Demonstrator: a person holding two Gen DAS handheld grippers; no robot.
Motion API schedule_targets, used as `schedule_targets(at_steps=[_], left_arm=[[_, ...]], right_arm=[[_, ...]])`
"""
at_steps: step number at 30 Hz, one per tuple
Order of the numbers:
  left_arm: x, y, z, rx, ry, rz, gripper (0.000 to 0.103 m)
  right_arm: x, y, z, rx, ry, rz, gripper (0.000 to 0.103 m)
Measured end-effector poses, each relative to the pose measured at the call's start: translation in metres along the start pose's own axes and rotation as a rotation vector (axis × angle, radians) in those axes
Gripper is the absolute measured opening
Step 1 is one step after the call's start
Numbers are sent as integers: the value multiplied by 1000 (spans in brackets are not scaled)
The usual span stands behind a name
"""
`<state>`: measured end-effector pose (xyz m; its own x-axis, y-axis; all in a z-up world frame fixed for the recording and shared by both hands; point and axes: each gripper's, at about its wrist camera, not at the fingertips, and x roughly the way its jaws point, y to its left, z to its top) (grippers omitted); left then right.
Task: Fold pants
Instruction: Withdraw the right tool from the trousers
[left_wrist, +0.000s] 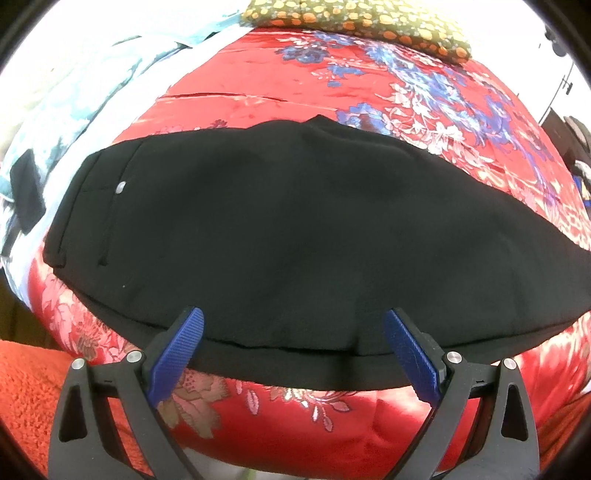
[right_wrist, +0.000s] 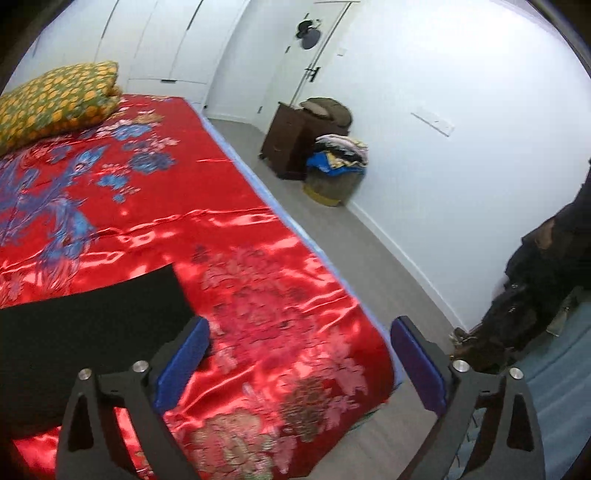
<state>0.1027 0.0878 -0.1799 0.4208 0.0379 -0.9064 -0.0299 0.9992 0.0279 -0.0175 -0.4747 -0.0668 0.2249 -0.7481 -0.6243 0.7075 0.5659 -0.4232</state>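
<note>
Black pants (left_wrist: 280, 229) lie flat, folded lengthwise, across a red floral bedspread (left_wrist: 258, 81). The waistband with a small metal button (left_wrist: 120, 188) is at the left in the left wrist view. My left gripper (left_wrist: 293, 332) is open and empty, its blue pads just above the pants' near edge. In the right wrist view the leg end of the pants (right_wrist: 96, 314) shows at lower left. My right gripper (right_wrist: 299, 343) is open and empty, over the bedspread (right_wrist: 258, 280) just right of that leg end.
A yellow-spotted green pillow (right_wrist: 55, 99) lies at the head of the bed. A dark wooden cabinet (right_wrist: 291, 140) and a basket piled with clothes (right_wrist: 334, 173) stand by the white wall. Dark bags (right_wrist: 532, 288) sit on the floor at right. An orange blanket (left_wrist: 33, 384) lies at lower left.
</note>
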Motion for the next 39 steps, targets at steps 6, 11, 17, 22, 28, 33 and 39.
schedule_targets(at_steps=[6, 11, 17, 22, 28, 33, 39], left_arm=[[-2, -7, 2, 23, -10, 1, 99], [-2, -11, 2, 33, -9, -1, 99], [-2, -14, 4, 39, -14, -3, 99], [-3, -14, 4, 38, -16, -3, 99], [-4, -14, 6, 38, -20, -3, 99], [-5, -15, 7, 39, -24, -1, 99], [-5, -14, 8, 37, -24, 0, 99]], right_arm=[[-3, -27, 10, 6, -18, -75, 103], [-13, -53, 20, 11, -47, -144, 103], [-23, -93, 35, 50, -72, -207, 103], [-32, -123, 50, 82, -94, -254, 103], [-46, -137, 64, 89, -129, -275, 103], [-51, -138, 70, 84, -140, -276, 103], [-52, -133, 72, 71, -145, -268, 103]])
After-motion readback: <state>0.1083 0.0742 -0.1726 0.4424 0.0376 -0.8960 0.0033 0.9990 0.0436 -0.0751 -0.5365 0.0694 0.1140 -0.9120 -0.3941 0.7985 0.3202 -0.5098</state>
